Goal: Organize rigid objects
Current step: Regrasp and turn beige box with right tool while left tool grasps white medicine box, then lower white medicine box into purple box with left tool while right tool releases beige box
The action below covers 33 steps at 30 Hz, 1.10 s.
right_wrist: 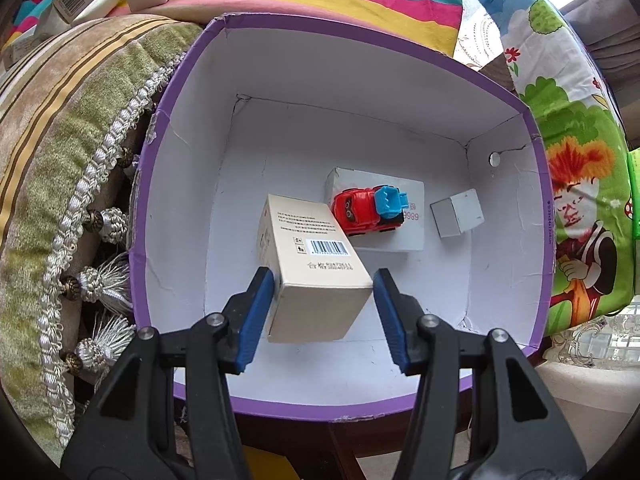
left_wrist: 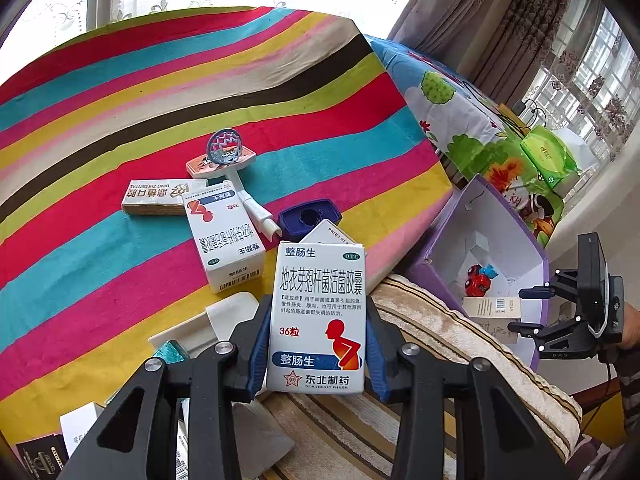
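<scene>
The left gripper (left_wrist: 316,354) is clamping a white medicine box (left_wrist: 318,316) upright, its blue pads pressing both long sides so the printed face looks at the camera; this grip is probably keeping it square for carrying. Behind it, at about eleven o'clock on the striped cloth (left_wrist: 120,92), a second medicine box (left_wrist: 226,236) is lying flat beside a toy basketball hoop (left_wrist: 228,156) and a dark blue cap (left_wrist: 310,218), all apparently waiting their turn.

The right gripper (right_wrist: 324,316) is hanging over the purple bin (right_wrist: 360,402) with a beige carton (right_wrist: 316,268) between its pads. The left pad is touching the carton; at the right pad a narrow gap is showing, so the jaws are looking slightly parted, likely letting go. Inside the bin, at one o'clock from the carton, a red toy car (right_wrist: 362,212) is sitting on a flat white box (right_wrist: 404,236), with a small grey cube (right_wrist: 458,212) at two o'clock.
</scene>
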Tool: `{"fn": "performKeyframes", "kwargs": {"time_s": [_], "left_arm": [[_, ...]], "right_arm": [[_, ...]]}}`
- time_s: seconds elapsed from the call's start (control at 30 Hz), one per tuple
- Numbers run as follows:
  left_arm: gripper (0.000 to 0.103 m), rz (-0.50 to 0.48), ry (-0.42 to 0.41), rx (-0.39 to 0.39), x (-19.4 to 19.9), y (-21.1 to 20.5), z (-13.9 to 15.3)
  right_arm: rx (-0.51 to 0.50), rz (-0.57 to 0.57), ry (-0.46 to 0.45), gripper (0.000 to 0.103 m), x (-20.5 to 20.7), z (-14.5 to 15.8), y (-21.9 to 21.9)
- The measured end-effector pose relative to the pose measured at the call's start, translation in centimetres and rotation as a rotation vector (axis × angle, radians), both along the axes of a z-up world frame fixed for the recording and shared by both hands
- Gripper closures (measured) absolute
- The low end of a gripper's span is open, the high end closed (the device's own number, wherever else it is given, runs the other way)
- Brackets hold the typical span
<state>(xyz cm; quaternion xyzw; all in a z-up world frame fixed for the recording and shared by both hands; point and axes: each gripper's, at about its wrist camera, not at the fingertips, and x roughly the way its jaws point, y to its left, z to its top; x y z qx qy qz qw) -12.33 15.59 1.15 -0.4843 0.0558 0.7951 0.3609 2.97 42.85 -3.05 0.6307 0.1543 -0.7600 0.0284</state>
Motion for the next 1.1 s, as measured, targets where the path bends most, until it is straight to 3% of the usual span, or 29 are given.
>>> {"fn": "performKeyframes", "kwargs": {"time_s": [0.37, 0.5, 0.53, 1.0, 1.1], "left_arm": [[0.061, 0.005, -0.008, 0.01, 0.0, -0.1, 0.0], [0.061, 0.006, -0.016, 0.008, -0.2, -0.1, -0.2], [0.061, 0.005, -0.017, 0.008, -0.2, 0.0, -0.2], [0.061, -0.005, -0.004, 0.035, 0.2, 0.0, 0.2], [0.061, -0.005, 0.008, 0.049, 0.5, 0.0, 0.6]], "right_arm": [[-0.023, 0.007, -0.1, 0.048, 0.5, -3.2, 0.2], [-0.047, -0.041, -0.111, 0.05, 0.1, -4.3, 0.5], [-0.057, -0.058, -0.114, 0.083, -0.2, -4.4, 0.7], [-0.144, -0.168, -0.081, 0.081, -2.7, -4.3, 1.0], [-0.174, -0.196, -0.059, 0.067, -2.7, -3.9, 1.2]]}}
